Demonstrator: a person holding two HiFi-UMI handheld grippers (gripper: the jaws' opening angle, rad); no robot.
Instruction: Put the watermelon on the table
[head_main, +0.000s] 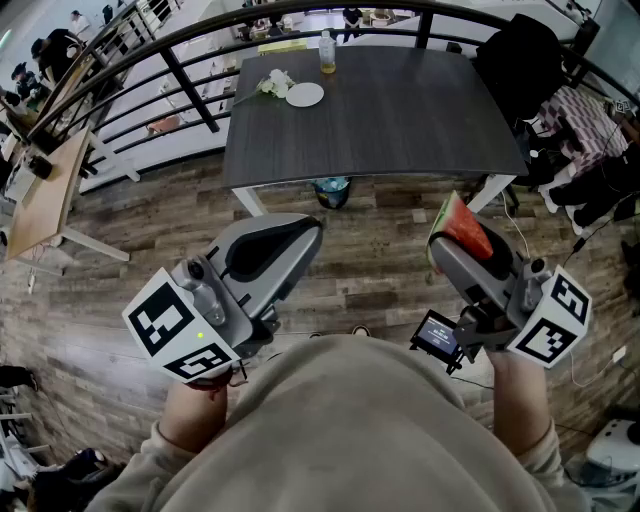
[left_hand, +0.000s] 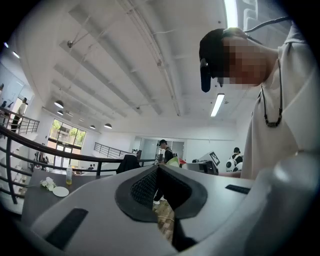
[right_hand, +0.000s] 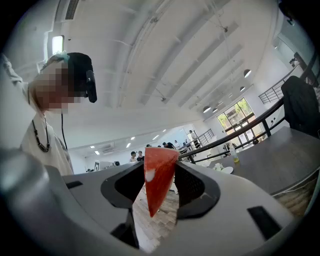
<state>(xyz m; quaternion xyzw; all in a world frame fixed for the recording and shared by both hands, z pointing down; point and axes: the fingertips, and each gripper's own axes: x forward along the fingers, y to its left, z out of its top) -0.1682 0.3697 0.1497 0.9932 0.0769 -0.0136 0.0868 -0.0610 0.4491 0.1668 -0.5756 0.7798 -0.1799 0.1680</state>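
You hold one gripper in each hand above a wood-plank floor (head_main: 380, 265).

- The right gripper (head_main: 450, 235) pinches one wedge of watermelon (head_main: 465, 228) between its pads, with the red flesh showing. The wedge is well short of the table.
- The left gripper (head_main: 303, 230) carries nothing; its jaws are pressed together.

Ahead stands one dark grey table (head_main: 400, 115).

- One teal bin (head_main: 331, 190) sits under the table's near edge.
- Three items occupy the table's far left area in the head view:
  - one white plate (head_main: 305, 95);
  - one bunch of white flowers (head_main: 272, 84) just beside the plate;
  - one bottle (head_main: 327, 52) farther back.
- A dark garment (head_main: 525, 65) bulks at the far right corner.

A curved dark railing (head_main: 190, 42) runs behind the table. One light wooden table (head_main: 45, 195) stands off to the left.
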